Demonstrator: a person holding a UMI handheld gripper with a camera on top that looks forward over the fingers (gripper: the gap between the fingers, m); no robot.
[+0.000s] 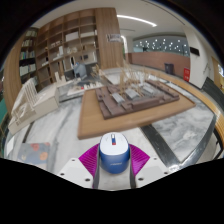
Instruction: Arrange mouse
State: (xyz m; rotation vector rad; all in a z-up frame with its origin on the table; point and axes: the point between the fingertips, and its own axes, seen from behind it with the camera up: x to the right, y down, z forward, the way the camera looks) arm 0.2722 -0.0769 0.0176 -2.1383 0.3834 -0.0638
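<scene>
A blue and white computer mouse (113, 153) sits between my gripper's (113, 160) two fingers, its nose pointing away from me. The magenta pads (90, 158) press against both of its sides. The mouse is held above a pale marble-patterned table (175, 128), and its underside is hidden.
A large architectural model (135, 97) on a wooden base stands on the table beyond the mouse. A small colourful object (37, 150) lies at the left. Tall wooden shelves (70, 40) stand behind, and a dark room with ceiling lights opens at the back right.
</scene>
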